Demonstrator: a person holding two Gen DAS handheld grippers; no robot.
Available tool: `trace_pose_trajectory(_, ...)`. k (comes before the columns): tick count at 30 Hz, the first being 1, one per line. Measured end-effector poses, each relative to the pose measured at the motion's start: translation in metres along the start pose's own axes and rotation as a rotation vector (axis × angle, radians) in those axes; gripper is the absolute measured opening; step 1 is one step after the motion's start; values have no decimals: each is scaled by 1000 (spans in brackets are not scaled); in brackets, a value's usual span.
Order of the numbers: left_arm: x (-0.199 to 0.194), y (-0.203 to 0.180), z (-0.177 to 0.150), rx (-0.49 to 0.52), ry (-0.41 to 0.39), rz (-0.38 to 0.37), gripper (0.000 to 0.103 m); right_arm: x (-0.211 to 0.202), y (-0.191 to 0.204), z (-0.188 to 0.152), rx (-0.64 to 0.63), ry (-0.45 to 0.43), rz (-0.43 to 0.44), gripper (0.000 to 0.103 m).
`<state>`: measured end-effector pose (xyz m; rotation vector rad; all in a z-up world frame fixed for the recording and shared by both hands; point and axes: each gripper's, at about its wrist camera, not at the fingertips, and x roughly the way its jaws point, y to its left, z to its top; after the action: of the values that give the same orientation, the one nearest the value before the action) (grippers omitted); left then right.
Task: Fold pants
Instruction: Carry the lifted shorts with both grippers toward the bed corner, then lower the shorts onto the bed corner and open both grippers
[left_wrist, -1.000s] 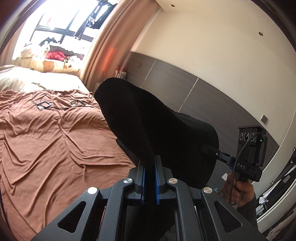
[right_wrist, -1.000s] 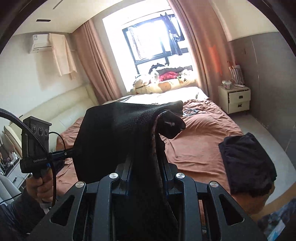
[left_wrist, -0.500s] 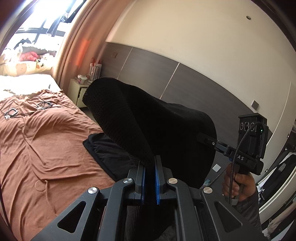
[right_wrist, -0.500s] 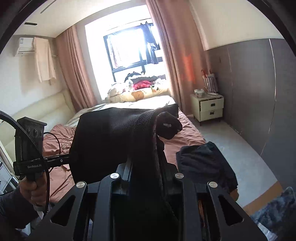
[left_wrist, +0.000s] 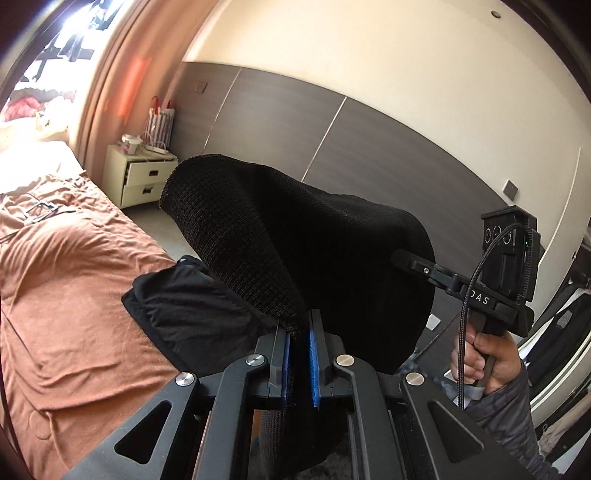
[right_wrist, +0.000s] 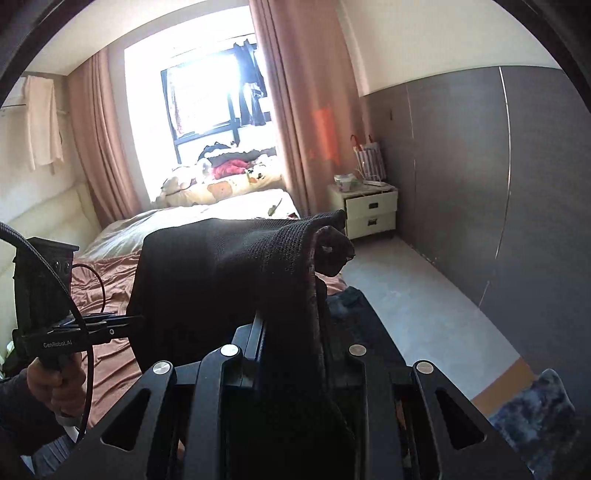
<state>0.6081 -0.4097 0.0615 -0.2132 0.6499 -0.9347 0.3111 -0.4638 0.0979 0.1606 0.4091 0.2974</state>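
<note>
Black knit pants hang in the air between both grippers, stretched as a folded panel. My left gripper is shut on one edge of the pants, its blue pads pinching the fabric. My right gripper is shut on the other edge of the pants, with thick cloth bunched between its fingers and hiding the pads. In the left wrist view the right gripper bites the far side of the cloth. In the right wrist view the left gripper holds the left side.
A bed with a brown sheet lies below and left. A folded dark garment rests at the bed's foot corner. A cream nightstand stands by the grey panelled wall. Grey floor runs beside the bed.
The left gripper has swung right with the pants, so the bed has slid left and the folded garment and nightstand have come into view. The right gripper has also turned right. Both grips are unchanged.
</note>
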Motion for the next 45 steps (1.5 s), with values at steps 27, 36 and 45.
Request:
trace_pose_trajectory(27, 145, 136, 10, -134, 65, -18, 9, 142, 66, 33, -29, 172, -189, 20)
trace_pose_trajectory(36, 181, 209, -30, -329, 228, 107, 34, 221, 50, -15, -50, 362, -340, 71)
trace_pose_trajectory(45, 182, 225, -3, -333, 162, 161, 44, 196, 30, -22, 75, 316, -273, 56)
